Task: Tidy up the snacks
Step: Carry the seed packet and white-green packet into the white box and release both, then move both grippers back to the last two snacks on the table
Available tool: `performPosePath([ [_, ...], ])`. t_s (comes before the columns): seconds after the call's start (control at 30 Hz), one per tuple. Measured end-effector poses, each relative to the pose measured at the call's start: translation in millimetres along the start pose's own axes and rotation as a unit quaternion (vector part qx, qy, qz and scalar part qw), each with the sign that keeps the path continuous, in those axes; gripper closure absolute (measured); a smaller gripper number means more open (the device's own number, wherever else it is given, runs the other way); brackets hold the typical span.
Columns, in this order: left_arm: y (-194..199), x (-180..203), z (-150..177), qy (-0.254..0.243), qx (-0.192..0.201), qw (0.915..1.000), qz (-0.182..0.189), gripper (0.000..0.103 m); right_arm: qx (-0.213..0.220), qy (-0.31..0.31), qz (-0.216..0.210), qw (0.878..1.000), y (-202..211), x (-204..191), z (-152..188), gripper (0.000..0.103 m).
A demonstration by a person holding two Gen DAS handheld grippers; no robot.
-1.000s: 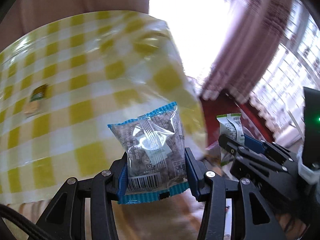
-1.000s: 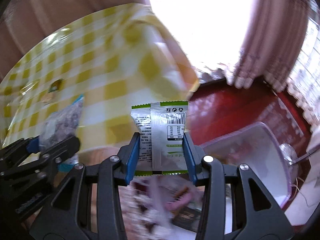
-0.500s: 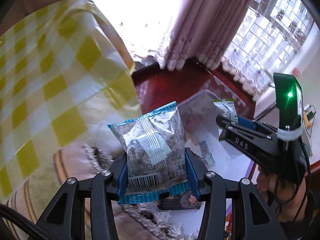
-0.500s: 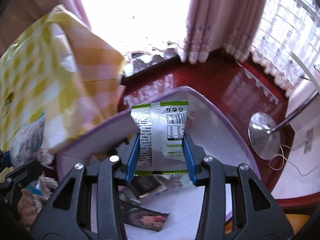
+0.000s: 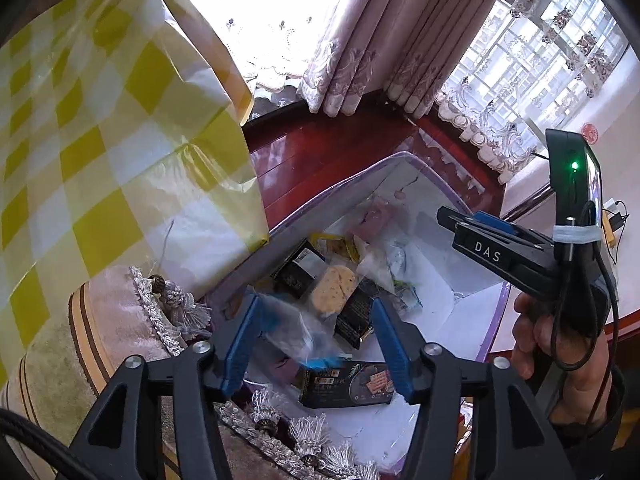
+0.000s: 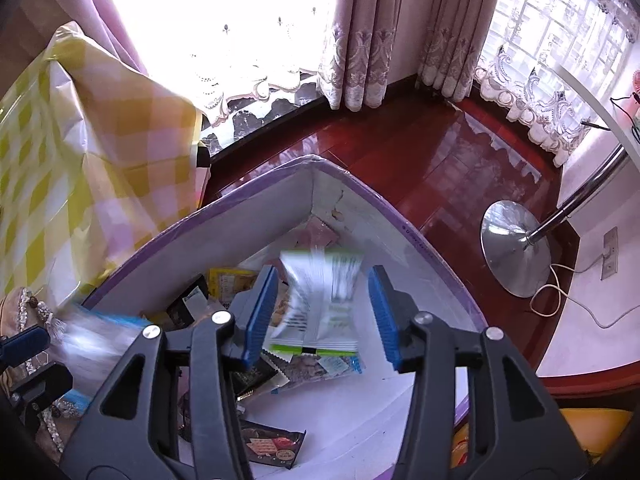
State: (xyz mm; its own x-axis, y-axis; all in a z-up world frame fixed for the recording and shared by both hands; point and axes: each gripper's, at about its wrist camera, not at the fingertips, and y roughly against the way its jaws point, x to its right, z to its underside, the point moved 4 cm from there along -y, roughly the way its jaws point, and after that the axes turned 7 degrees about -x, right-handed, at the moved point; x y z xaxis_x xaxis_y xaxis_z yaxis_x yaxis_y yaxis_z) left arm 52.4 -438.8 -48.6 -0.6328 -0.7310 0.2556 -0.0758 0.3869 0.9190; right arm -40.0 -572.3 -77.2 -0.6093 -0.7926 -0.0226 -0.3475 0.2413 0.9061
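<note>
My left gripper (image 5: 316,340) is open above a white storage box with a purple rim (image 5: 340,184). A clear snack packet with blue edges (image 5: 294,336) is blurred between the fingers, loose and falling. My right gripper (image 6: 324,316) is open over the same box (image 6: 248,216). A white and green snack packet (image 6: 320,300) is blurred between its fingers, loose and dropping. Several snack packets (image 5: 336,284) lie in the box. The right gripper also shows in the left wrist view (image 5: 452,216).
A table with a yellow checked cloth (image 5: 100,140) stands left of the box. A fringed cushion (image 5: 120,320) lies at the box's near edge. Dark red wooden floor (image 6: 420,160), curtains (image 6: 380,40) and a metal lamp stand base (image 6: 512,248) lie beyond.
Both grippers have opened and let go of their packets, which are now falling into the box. Both grippers moved further over the box.
</note>
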Motion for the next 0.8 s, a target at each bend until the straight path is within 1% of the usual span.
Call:
performPosePath([
  [0.03,0.6,-0.4,0.6,0.0,0.0,1.0,0.001,0.044,0.001,0.0,0.0,1.0,0.2,-0.4,-0.3,0.043],
  [0.3,4.5,-5.2,1.7,0.011,0.005,0.9999,0.004,0.044,0.004,0.006,-0.001,1.0,4.5,-7.9,-0.8,0.042],
  [0.4,8.7,-10.5,1.2,0.014,0.008,0.9999,0.004,0.044,0.007,0.012,-0.005,1.0,7.9,-13.7,-0.9,0.039],
  [0.57,19.4,-28.3,-0.2,0.03,0.024,0.9992,-0.007,0.044,0.013,0.025,-0.012,1.0,16.3,-31.2,-0.4,0.035],
  [0.8,43.1,-65.1,0.0,0.054,0.051,0.9969,-0.026,0.044,0.018,0.053,-0.027,0.998,23.5,-61.7,-1.9,0.033],
])
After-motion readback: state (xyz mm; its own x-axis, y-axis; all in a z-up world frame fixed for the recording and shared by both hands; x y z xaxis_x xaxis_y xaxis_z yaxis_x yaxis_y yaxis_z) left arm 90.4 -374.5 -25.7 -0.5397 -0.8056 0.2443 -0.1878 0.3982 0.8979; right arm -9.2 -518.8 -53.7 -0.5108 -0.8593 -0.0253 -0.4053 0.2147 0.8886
